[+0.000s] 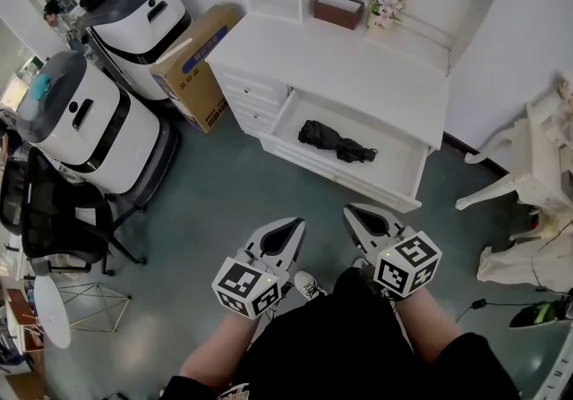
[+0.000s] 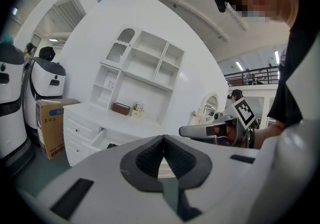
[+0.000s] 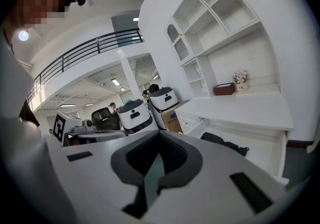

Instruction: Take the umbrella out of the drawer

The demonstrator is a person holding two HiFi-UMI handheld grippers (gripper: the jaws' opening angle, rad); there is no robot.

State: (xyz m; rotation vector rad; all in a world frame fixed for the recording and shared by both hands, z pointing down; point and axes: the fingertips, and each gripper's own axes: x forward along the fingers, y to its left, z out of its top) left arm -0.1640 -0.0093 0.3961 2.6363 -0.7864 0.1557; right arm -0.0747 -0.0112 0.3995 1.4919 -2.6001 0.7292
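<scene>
A black folded umbrella lies in the open white drawer of a white desk. Both grippers hover over the grey floor in front of the drawer, well short of it and pointing toward it. My left gripper has its jaws together with nothing between them, as the left gripper view also shows. The right gripper is likewise shut and empty. In the right gripper view the umbrella shows ahead to the right. The left gripper view shows only a dark bit of it.
A cardboard box leans by the desk's left side, beside two white machines. A black chair stands at the left. White ornate furniture is at the right. A brown box and flowers sit on the desk.
</scene>
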